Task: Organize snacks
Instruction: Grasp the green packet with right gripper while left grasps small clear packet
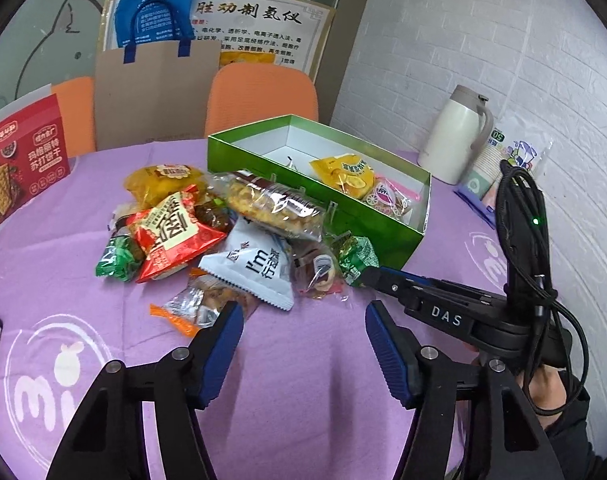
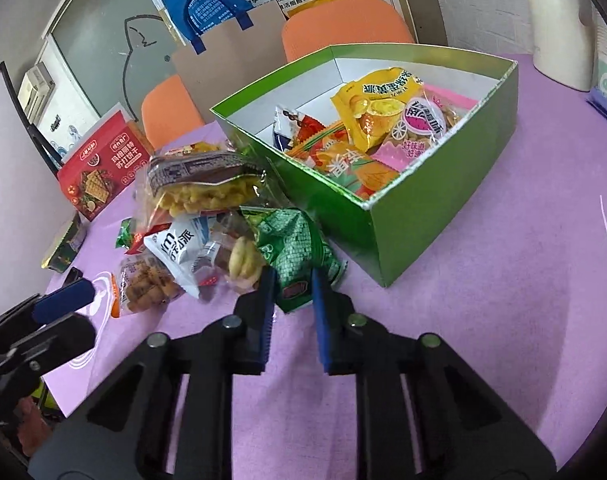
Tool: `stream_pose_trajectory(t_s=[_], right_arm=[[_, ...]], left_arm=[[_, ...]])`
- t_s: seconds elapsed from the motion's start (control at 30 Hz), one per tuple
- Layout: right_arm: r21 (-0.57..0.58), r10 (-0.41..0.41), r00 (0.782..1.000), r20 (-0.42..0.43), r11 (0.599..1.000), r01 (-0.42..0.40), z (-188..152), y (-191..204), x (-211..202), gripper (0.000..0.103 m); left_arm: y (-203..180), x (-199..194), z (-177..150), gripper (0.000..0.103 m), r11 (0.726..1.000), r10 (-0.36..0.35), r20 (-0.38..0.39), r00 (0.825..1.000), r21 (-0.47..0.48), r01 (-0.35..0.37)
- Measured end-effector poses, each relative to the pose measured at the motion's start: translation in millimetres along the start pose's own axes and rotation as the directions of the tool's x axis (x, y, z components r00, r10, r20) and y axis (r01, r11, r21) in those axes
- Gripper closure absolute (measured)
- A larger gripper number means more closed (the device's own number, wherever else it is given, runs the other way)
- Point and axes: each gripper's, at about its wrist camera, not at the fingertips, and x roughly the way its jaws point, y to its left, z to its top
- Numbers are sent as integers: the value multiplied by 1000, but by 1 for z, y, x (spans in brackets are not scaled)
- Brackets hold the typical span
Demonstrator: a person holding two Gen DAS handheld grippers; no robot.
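Surface: round table under a purple cloth [image 1: 311, 364] with white printed logos.
Far left: red printed cardboard biscuit box [image 1: 21, 168], standing at the cloth's edge, well apart from the pile.
Snack pile, left part: small green foil packet [image 1: 113, 260] at the pile's left end; red-and-white crinkled packet [image 1: 171, 236] just beside it; yellow packet [image 1: 163, 180] behind them.
Snack pile, middle: long clear wrapper of yellow puffed snack [image 1: 271, 204] lying across the top; white triangular sachet with black lettering [image 1: 255, 268] below it; clear orange-edged wrapper of brown pieces [image 1: 195, 308] nearest the left gripper.
Left gripper [image 1: 303, 344]: black frame, blue ribbed pads, jaws spread wide and empty, hovering over bare cloth in front of the pile.
Right gripper [image 2: 293, 300]: jaws closed onto the lower end of a green checked foil snack packet [image 2: 299, 256], which lies at the pile's right end, near the box's corner.
Container: open green cardboard box with white lining [image 1: 387, 236], right of the pile; holds a yellow packet, a pink-edged clear packet and others.
Far right: cream-coloured thermal jug [image 1: 455, 136] by the white brick wall.
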Motion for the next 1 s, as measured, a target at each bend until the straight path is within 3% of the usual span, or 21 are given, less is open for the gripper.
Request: stream_pose_trajectory(t_s=[0.17,0.3,0.4,0.43,0.5,0.57,0.63,0.8,0.93,1.0], right_arm=[[-22,-15,1000,17,1000,15,-10,-7,-23,90],[-45,-31,999,40,998,33,-14,-9,-38,90],[-67,-54,997,52,996,58,-15,-10,-43,76],[-65,-53,997,54,996,56,-15,-10,-43,71],[-63,-45,998,48,997,48,-14,-10,-40,69],[-66,-44,998,36,997,46,-13,-9,-35,66],[-72,-42,999,28,996,44,-13,-7,-30,56],[-95,-39,999,8,995,39,-6,6,-16,52],[-104,-69,998,4,992,69,3,14,0,39],[-105,-87,996,-6,991,86,6,18,8,38]], left_arm=[[-18,32,13,45,999,-13,-26,1000,40,14],[-27,63,20,49,998,22,-64,998,58,-19],[-24,84,22,49,998,59,-86,995,41,-56],[-22,90,21,54,998,52,-100,994,30,-49],[-21,95,19,58,999,36,-114,993,20,-34],[-18,93,16,67,999,36,-119,992,19,-34],[-15,87,12,68,1000,22,-126,992,13,-21],[-1,58,-5,68,1000,1,-115,993,-17,-3],[9,37,-21,66,999,10,-105,994,-33,-13],[13,31,-26,66,999,1,-104,995,-45,-6]])
